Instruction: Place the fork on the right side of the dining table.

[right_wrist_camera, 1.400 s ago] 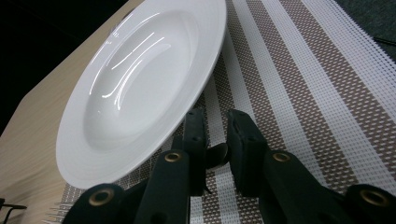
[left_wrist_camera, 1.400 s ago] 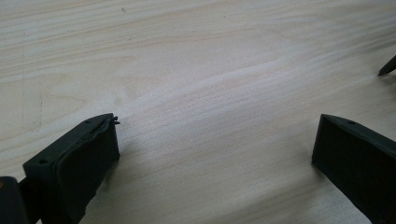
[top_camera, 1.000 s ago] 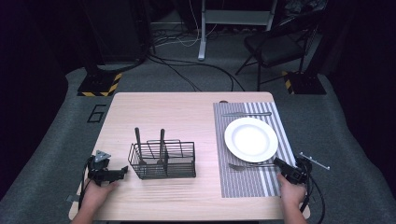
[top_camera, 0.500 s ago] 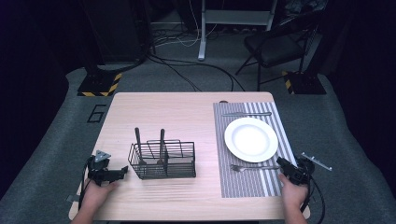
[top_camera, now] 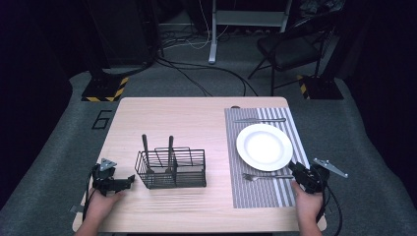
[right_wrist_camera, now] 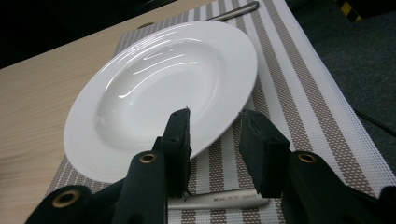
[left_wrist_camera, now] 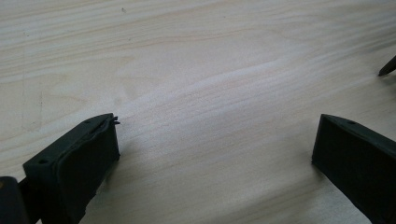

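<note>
Two grippers are in my hands: my left gripper (top_camera: 129,179) rests at the table's (top_camera: 196,118) near left edge with jaws wide apart on bare wood, just beside the wire caddy (top_camera: 172,169) holding two dark-handled utensils. My right gripper (right_wrist_camera: 215,140) has just been opening, jaws parted above the fork's (top_camera: 265,176) handle, which lies flat on the striped placemat (top_camera: 251,194) by the white plate's (top_camera: 264,146) near rim. I judge the fork light, stiff and slippery, best pinched mid-handle, with the breakable plate crowding it.

A large digit "6" (top_camera: 100,119) is marked on the grey floor (top_camera: 59,147), just beside the left edge of the surface (top_camera: 196,118). The fork handle (right_wrist_camera: 219,200) carries small engraved lettering, too small to read.
</note>
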{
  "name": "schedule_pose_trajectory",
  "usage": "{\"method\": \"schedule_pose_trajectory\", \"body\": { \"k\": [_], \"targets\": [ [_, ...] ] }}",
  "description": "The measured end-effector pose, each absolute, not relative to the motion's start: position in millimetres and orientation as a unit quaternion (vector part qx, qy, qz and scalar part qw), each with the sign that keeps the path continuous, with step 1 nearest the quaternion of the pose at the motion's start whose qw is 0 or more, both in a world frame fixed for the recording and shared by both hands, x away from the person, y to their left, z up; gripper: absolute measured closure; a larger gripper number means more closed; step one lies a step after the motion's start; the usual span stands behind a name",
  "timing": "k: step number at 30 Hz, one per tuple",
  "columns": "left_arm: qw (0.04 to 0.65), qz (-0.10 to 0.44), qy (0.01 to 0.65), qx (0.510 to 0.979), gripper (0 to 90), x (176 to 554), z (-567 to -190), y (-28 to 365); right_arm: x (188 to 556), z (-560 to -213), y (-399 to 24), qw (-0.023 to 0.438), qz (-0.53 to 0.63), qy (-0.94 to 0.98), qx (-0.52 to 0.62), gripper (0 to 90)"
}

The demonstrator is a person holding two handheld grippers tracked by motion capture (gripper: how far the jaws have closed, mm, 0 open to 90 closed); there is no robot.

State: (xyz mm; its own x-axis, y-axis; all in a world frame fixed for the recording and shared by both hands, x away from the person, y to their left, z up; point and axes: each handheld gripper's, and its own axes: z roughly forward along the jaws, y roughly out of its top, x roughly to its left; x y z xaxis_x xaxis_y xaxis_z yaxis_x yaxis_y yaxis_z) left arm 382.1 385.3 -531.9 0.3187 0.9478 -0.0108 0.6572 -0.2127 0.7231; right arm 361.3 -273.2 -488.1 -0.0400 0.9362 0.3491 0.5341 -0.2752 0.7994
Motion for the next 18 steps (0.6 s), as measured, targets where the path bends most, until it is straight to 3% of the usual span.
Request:
{"method": "schedule_pose_trajectory", "body": {
  "k": [18],
  "targets": [
    [0.323, 0.228, 0.54, 0.743, 0.2, 382, -532, 385, 359, -474, -229, 0.216, 0.475, 0.637, 0.567, 55.1]
  ]
}}
